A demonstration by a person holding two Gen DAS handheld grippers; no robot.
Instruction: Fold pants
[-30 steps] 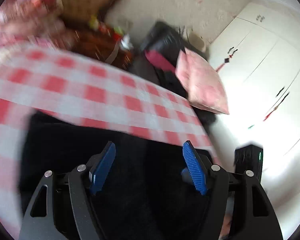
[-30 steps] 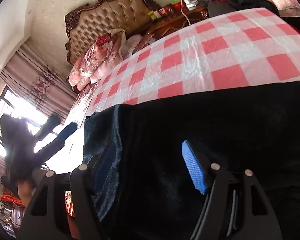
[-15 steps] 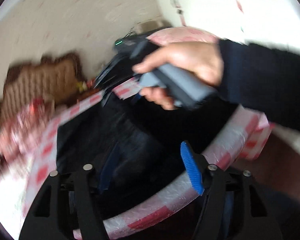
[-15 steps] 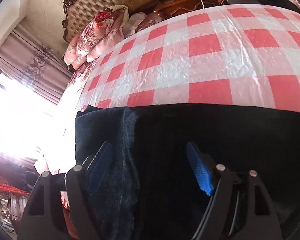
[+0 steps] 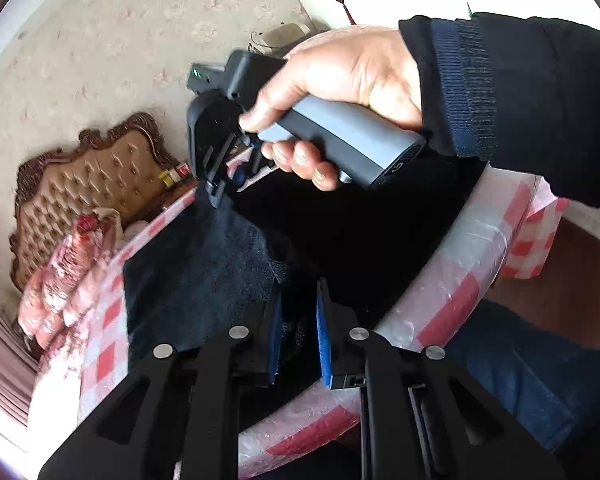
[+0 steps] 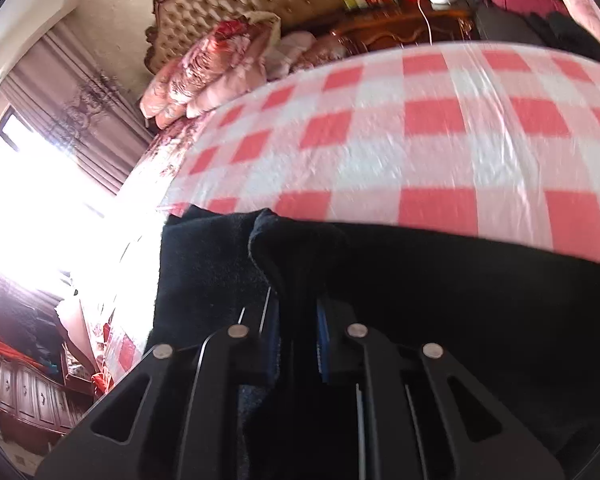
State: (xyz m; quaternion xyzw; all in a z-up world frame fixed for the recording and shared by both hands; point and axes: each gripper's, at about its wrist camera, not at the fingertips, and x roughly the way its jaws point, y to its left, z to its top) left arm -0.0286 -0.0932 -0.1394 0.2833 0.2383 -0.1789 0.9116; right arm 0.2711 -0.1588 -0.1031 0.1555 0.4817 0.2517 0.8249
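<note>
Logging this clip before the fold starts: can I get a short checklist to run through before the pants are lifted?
1. Left gripper shut on the pants: ok.
2. Right gripper shut on the pants: ok.
3. Both grips at a pants edge: ok.
4. Pants resting on the checked cover: ok.
5. Rest of the pants lying flat, no bunching: cannot tell.
6. Fold path free of the pillows: ok.

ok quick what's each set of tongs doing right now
Left tongs: closed on the black pants.
Right tongs: closed on the pants' edge.
</note>
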